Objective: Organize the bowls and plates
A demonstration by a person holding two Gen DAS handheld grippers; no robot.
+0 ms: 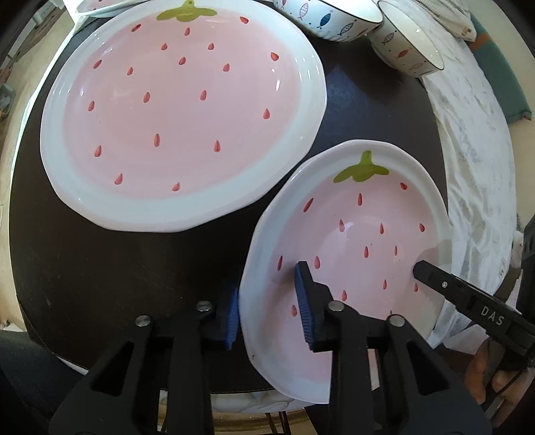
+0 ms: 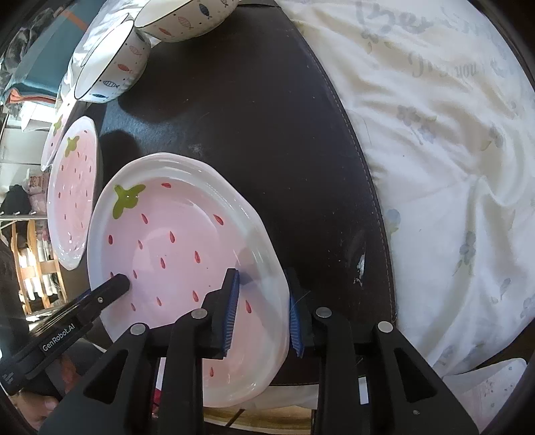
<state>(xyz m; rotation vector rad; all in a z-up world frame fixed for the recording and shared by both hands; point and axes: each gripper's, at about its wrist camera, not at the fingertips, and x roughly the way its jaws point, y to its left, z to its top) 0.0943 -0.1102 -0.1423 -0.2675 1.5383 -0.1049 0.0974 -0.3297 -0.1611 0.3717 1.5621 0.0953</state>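
Note:
A small pink strawberry plate (image 1: pixel 354 241) sits on a dark mat (image 1: pixel 117 267), held by both grippers. My left gripper (image 1: pixel 267 308) is shut on its left rim, one blue pad inside, one outside. My right gripper (image 2: pixel 264 314) is shut on the same small strawberry plate (image 2: pixel 180 241) at its right rim. A large strawberry plate (image 1: pixel 180 113) lies on the mat beyond it and also shows in the right wrist view (image 2: pixel 72 197). Two white fish-pattern bowls (image 1: pixel 408 50) (image 1: pixel 331 16) stand at the far edge; they show at top left in the right wrist view (image 2: pixel 110 67).
A white printed cloth (image 2: pixel 451 167) covers the table to the right of the mat. Another strawberry plate (image 2: pixel 53 137) lies at the far left. A teal cushion (image 1: pixel 501 83) is beyond the table. The table's near edge runs just below the held plate.

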